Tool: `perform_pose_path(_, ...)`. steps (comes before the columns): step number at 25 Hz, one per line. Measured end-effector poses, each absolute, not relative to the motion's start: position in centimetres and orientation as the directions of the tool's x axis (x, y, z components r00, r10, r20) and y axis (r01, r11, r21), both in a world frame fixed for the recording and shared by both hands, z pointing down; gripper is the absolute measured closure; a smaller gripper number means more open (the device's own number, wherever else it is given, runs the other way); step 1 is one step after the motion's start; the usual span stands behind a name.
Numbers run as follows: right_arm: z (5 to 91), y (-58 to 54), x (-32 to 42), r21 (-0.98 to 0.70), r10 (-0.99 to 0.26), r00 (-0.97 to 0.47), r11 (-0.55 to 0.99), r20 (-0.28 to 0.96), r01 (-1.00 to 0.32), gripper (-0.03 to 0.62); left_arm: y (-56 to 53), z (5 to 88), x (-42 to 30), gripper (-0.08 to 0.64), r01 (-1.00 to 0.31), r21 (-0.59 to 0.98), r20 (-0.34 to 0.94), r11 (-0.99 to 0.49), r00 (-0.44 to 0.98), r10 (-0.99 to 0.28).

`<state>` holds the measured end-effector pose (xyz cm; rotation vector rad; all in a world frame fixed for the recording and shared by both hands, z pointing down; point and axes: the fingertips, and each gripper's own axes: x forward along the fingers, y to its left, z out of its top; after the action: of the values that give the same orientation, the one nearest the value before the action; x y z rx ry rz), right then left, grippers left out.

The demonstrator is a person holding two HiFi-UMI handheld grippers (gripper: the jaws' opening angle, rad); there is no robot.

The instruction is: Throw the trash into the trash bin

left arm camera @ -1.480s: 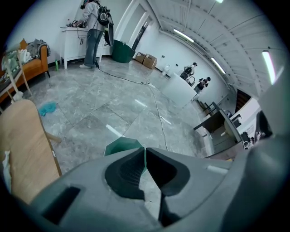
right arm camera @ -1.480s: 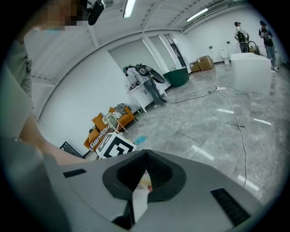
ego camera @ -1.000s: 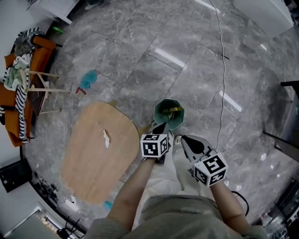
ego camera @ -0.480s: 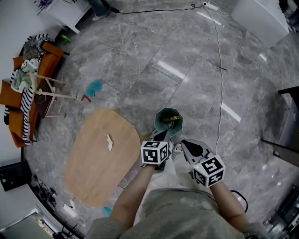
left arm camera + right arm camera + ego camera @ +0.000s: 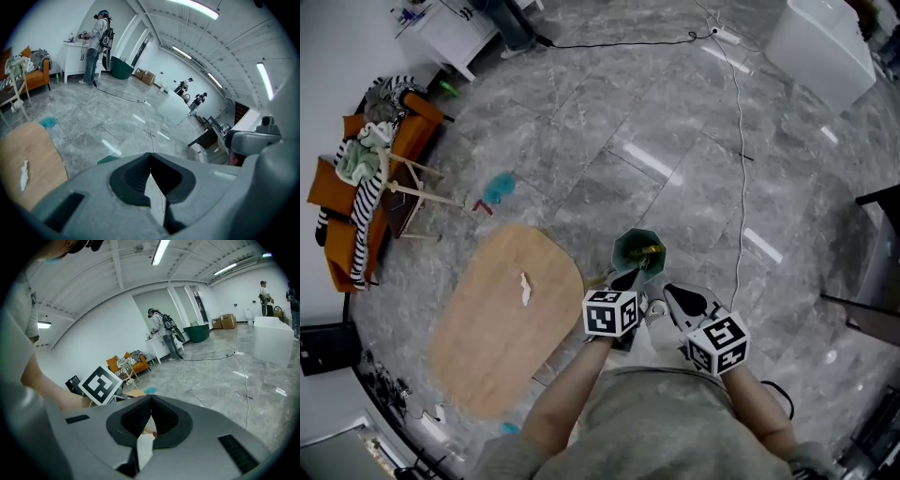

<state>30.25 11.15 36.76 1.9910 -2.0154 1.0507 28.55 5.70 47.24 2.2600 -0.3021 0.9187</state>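
Note:
The green trash bin [image 5: 639, 253] stands on the grey floor by the oval wooden table [image 5: 487, 347]; a yellow scrap lies inside it. A crumpled white paper [image 5: 525, 289] lies on the table top. My left gripper [image 5: 628, 277] hangs just in front of the bin, shut and empty. My right gripper [image 5: 668, 291] hangs beside it to the right, also shut with nothing held. In the left gripper view the closed left gripper [image 5: 150, 155] stands over the bin's rim [image 5: 108, 160], and the paper [image 5: 23, 174] shows at the left.
An orange sofa [image 5: 337, 216] with striped cloth and a wooden rack [image 5: 408, 187] stand at the far left. A blue item [image 5: 498, 187] lies on the floor. A white cable [image 5: 741, 159] runs past the bin. A white box [image 5: 820, 47] sits at the top right.
Both grippers have risen away from the bin and stay shut. The head view has pulled back, so bin and table look smaller.

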Motion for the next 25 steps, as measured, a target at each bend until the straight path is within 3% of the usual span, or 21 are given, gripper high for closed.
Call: perform_pose_path(25,30.7,12.7,27.2,-0.299,-0.857,-0.224,0.087,0.464,-0.950,0.583,6.1,39.3,22.8,0.549,-0.534,0.481,0.626,-0.696,0.765,-0.154)
